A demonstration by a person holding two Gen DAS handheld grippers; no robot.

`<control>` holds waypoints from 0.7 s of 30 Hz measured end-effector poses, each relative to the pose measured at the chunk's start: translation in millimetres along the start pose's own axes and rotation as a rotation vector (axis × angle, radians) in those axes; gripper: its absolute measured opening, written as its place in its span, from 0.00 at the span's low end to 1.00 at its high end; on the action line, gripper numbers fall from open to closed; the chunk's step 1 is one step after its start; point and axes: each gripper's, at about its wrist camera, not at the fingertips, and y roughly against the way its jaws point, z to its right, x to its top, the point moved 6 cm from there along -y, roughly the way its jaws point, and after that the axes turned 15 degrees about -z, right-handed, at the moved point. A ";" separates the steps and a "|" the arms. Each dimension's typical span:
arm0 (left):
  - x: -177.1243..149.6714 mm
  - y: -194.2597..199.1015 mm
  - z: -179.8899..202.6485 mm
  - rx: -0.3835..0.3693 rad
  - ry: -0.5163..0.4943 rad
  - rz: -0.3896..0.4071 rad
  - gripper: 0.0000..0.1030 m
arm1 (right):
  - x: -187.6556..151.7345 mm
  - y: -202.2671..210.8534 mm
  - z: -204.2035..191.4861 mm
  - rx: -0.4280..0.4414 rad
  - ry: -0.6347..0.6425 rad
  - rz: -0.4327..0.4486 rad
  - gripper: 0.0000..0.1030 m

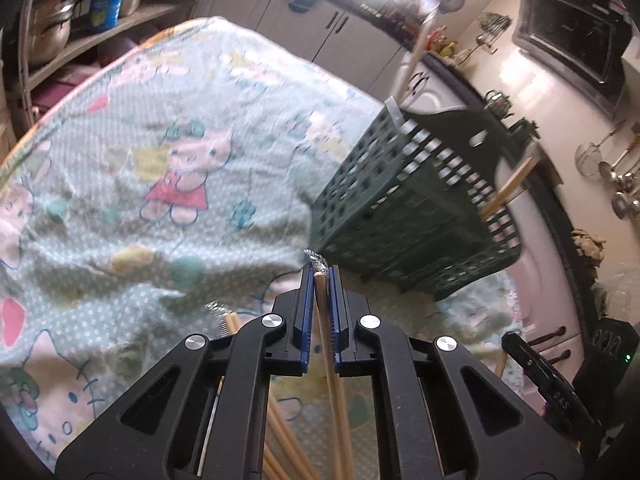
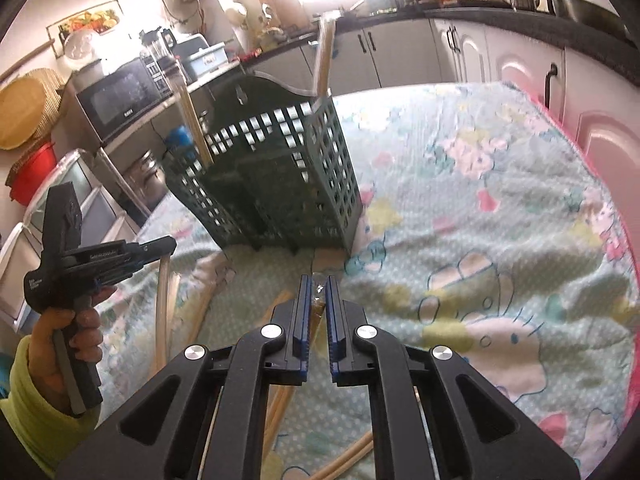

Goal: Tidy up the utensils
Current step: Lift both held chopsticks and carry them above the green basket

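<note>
Clamping slim wrapped wooden chopsticks, both tools [image 1: 321, 270] [image 2: 317, 280] face the latticed green basket [image 1: 404, 208].

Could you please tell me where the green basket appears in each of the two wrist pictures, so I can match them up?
Left wrist view: the green basket sits right of centre, tilted, beyond the left claw.
Right wrist view: the green basket stands left of centre, straight beyond the right claw.
Shared landmark: the cartoon-print cloth under the basket.
</note>
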 end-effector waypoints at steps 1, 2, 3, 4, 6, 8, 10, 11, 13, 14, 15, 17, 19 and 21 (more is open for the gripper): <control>1.1 7.4 4.5 -0.006 -0.010 0.016 0.02 | 2.7 5.7 -1.9 0.002 0.005 0.014 0.07; 0.8 12.7 8.8 -0.009 -0.019 0.028 0.02 | 5.2 9.6 -4.1 0.002 0.009 0.025 0.07; 1.6 18.0 12.2 -0.011 -0.028 0.040 0.02 | 7.8 14.4 -6.9 0.002 0.013 0.035 0.07; 2.7 24.3 16.3 -0.013 -0.038 0.055 0.02 | 9.8 19.5 -9.1 0.003 0.018 0.047 0.07; 5.5 36.7 24.5 -0.022 -0.057 0.085 0.02 | 13.3 29.1 -14.0 0.002 0.028 0.071 0.07; 7.8 51.0 33.8 -0.017 -0.083 0.124 0.02 | 15.9 38.6 -20.0 -0.003 0.039 0.097 0.06; 9.2 61.5 40.3 -0.007 -0.105 0.156 0.02 | 18.9 47.1 -24.9 -0.005 0.050 0.122 0.06; 10.0 67.4 44.2 0.000 -0.118 0.174 0.02 | 19.9 50.4 -26.5 -0.005 0.056 0.131 0.06; 11.1 74.3 49.3 -0.002 -0.130 0.192 0.02 | 22.1 57.2 -32.8 -0.009 0.073 0.150 0.06; 12.4 78.7 53.1 -0.009 -0.137 0.198 0.02 | 23.6 60.3 -35.8 -0.011 0.079 0.159 0.06; 12.6 80.9 54.4 -0.014 -0.140 0.201 0.02 | 24.3 62.3 -38.0 -0.010 0.081 0.164 0.06; 15.8 88.2 59.4 -0.020 -0.149 0.216 0.02 | 26.4 65.9 -43.1 -0.005 0.090 0.173 0.06; 17.5 94.7 63.6 -0.023 -0.157 0.228 0.02 | 28.5 69.9 -49.1 -0.003 0.100 0.184 0.06; 21.0 102.1 68.3 -0.025 -0.165 0.244 0.02 | 31.2 73.6 -54.8 -0.001 0.111 0.195 0.06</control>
